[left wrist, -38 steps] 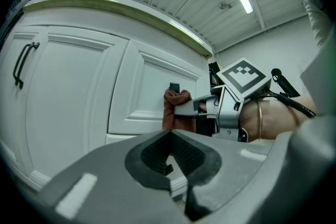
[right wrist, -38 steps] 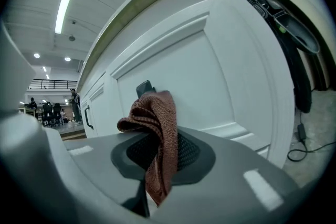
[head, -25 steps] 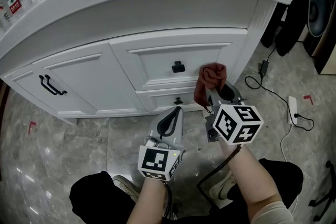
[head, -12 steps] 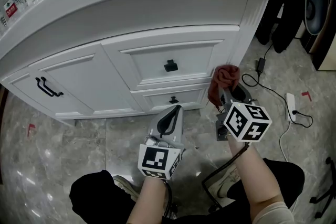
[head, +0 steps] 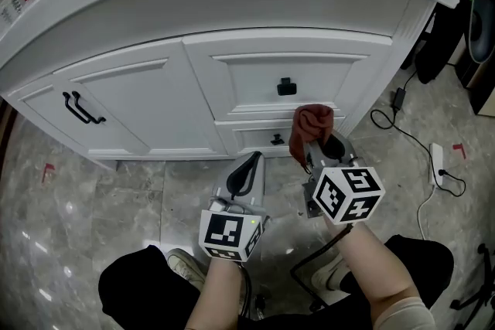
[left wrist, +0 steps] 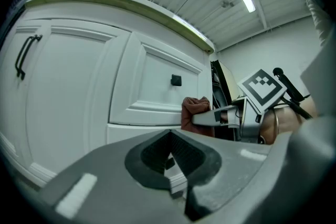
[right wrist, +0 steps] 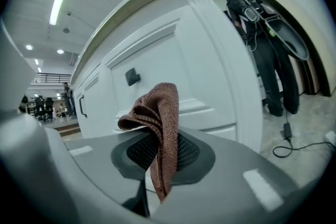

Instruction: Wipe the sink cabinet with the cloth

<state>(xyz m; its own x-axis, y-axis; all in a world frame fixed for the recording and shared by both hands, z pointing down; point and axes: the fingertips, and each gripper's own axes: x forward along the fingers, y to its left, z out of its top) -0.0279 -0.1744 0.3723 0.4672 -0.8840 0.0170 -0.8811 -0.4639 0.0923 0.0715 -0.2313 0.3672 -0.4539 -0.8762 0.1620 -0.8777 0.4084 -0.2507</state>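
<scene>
Grey marble-look floor tiles [head: 93,189] run under a white panelled sink cabinet [head: 147,100] with a curved top. Low on that cabinet's front, toward its right edge, a rust-brown knitted cloth [head: 311,122] stands bunched above the right gripper [head: 315,149], whose jaws are clamped on its lower fold. Whether the cloth touches the drawer face cannot be told. The left gripper [head: 250,166] hangs before the cabinet's middle, jaws pressed together on nothing. The cloth looks light, soft and floppy, so it will likely sag and smear rather than push. It is probably best pinched close to the wad, as here, leaving a thick pad beyond the tips to meet the paint. Counted: one cloth, two grippers, an upper square black knob [head: 285,86] and a lower one [head: 276,140], and a black bar pull [head: 81,108] on the cabinet's left door.
</scene>
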